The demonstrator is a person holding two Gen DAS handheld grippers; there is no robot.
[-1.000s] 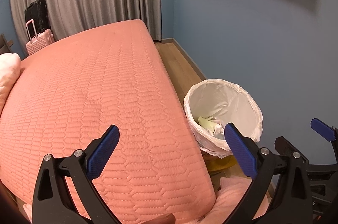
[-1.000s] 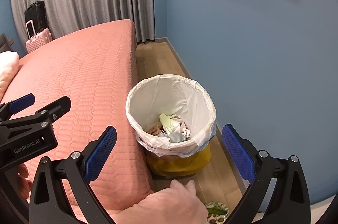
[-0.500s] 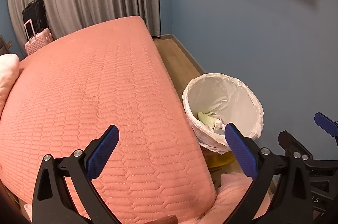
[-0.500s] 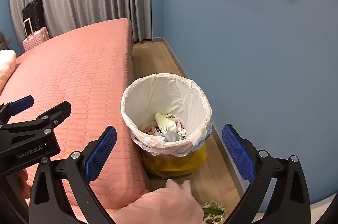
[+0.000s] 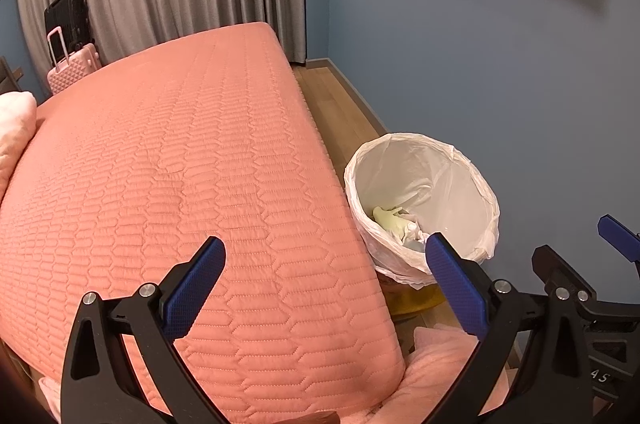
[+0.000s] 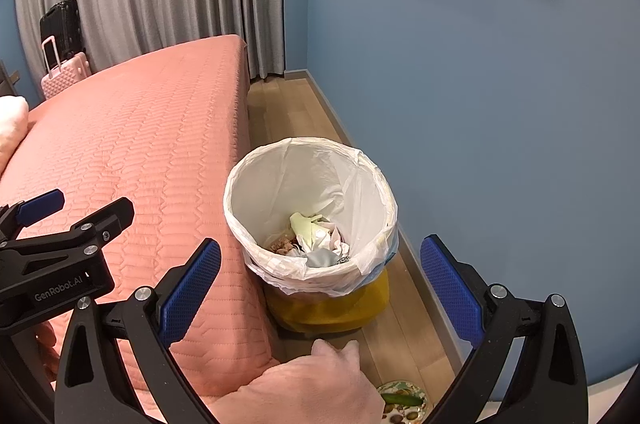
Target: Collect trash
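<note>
Both views have drifted slightly vs. 1 s ago; L gripper [image 5: 324, 284] and R gripper [image 6: 320, 288] spread wide, empty, R aimed over bin [image 6: 376, 175] w/ trash [image 6: 316, 236] inside, likely for bag pickup.

Lined trash bin [image 5: 424, 199] beside pink bed [image 5: 180, 183]

Black frames, blue textured fingers [image 6: 448, 284], silver screws, "GenRobot.AI" mark, pink sleeves.
</note>
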